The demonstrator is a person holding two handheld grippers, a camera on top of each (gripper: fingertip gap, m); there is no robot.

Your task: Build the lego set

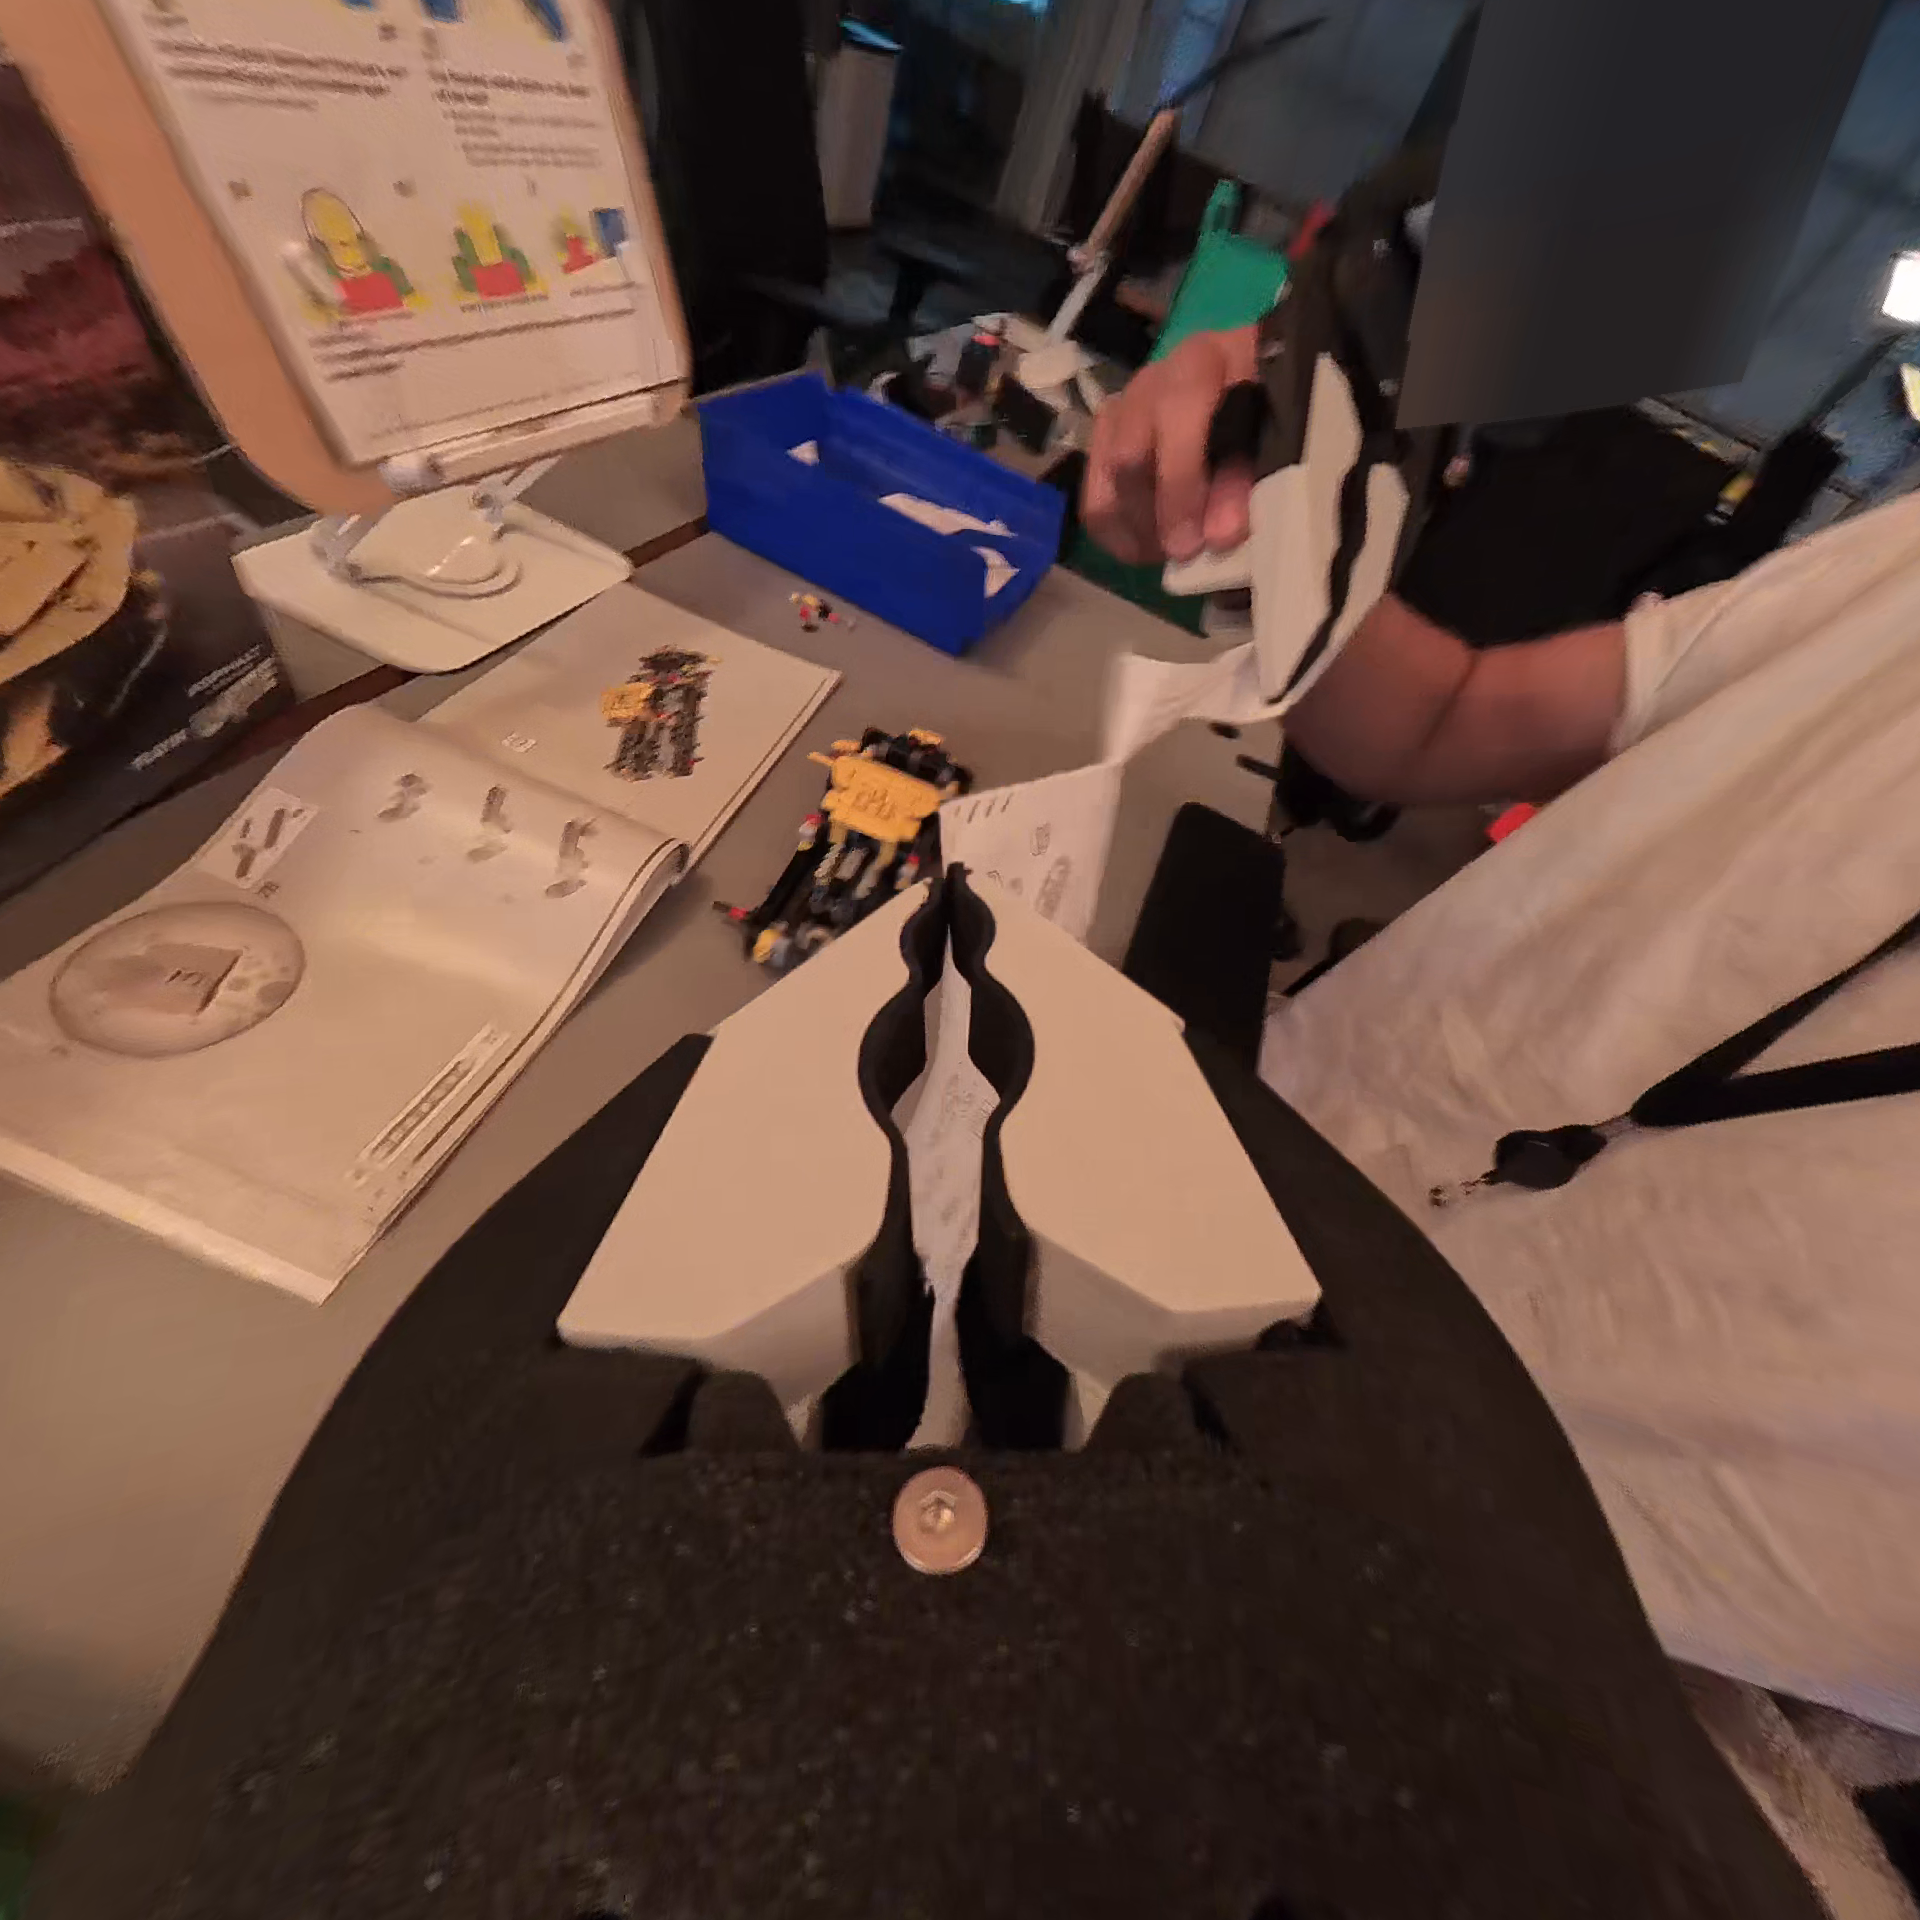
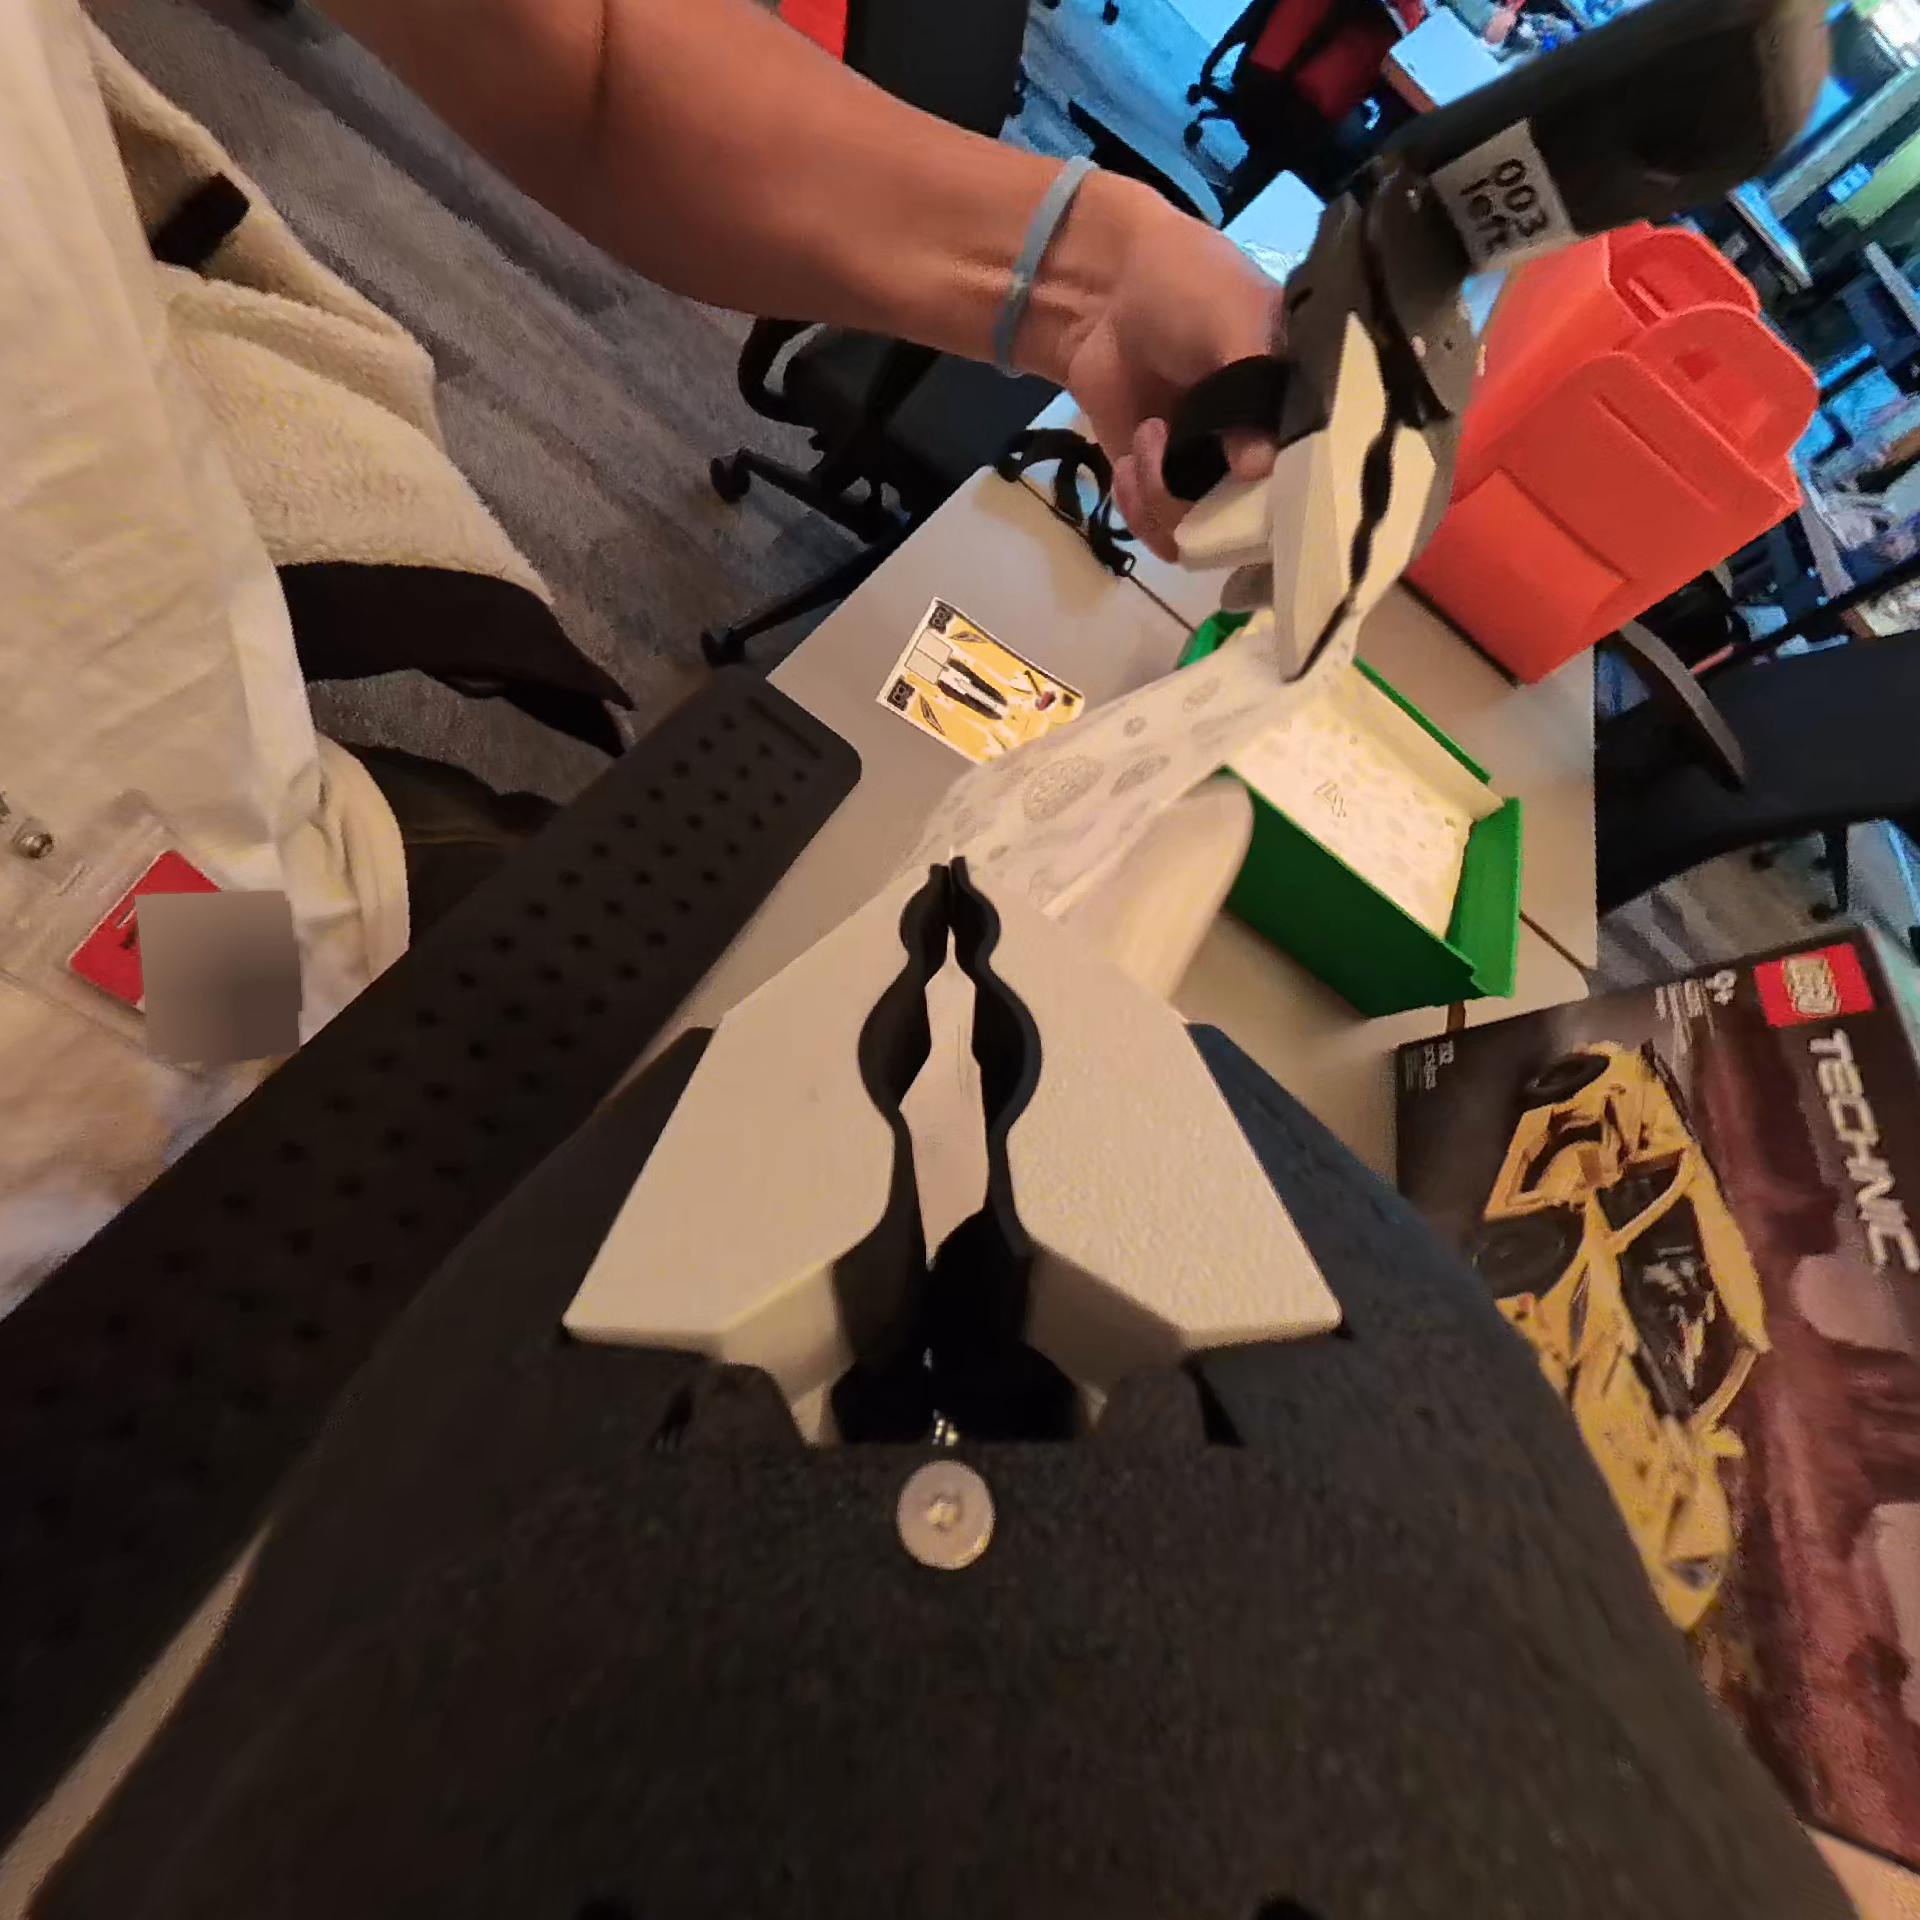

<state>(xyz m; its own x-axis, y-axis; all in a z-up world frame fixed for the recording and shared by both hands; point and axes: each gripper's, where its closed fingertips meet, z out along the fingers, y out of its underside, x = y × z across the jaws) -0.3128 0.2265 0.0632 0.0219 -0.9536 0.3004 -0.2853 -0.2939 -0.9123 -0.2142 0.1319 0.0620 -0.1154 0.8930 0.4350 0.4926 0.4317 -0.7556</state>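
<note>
A white paper parts bag (image 1: 1039,842) printed with grey part pictures is stretched between both grippers. My left gripper (image 1: 951,883) is shut on one end, and the paper runs back between its fingers. My right gripper (image 1: 1283,691) is shut on the other end, held higher at the upper right. In the right wrist view, my right gripper (image 2: 951,873) pinches the bag (image 2: 1122,769), and the left gripper (image 2: 1304,670) holds it above a green bin (image 2: 1371,914). The partly built yellow and black car (image 1: 862,831) lies on the table just beyond the left gripper.
An open instruction booklet (image 1: 416,914), a blue bin (image 1: 862,520), a sheet on a stand (image 1: 416,208) and small loose parts (image 1: 821,613) are on the table. A sticker sheet (image 2: 977,681), orange bins (image 2: 1621,436), the set's box (image 2: 1662,1247) and a black perforated plate (image 2: 520,987) lie nearby. Tip to tip, the grippers are about 15 cm apart.
</note>
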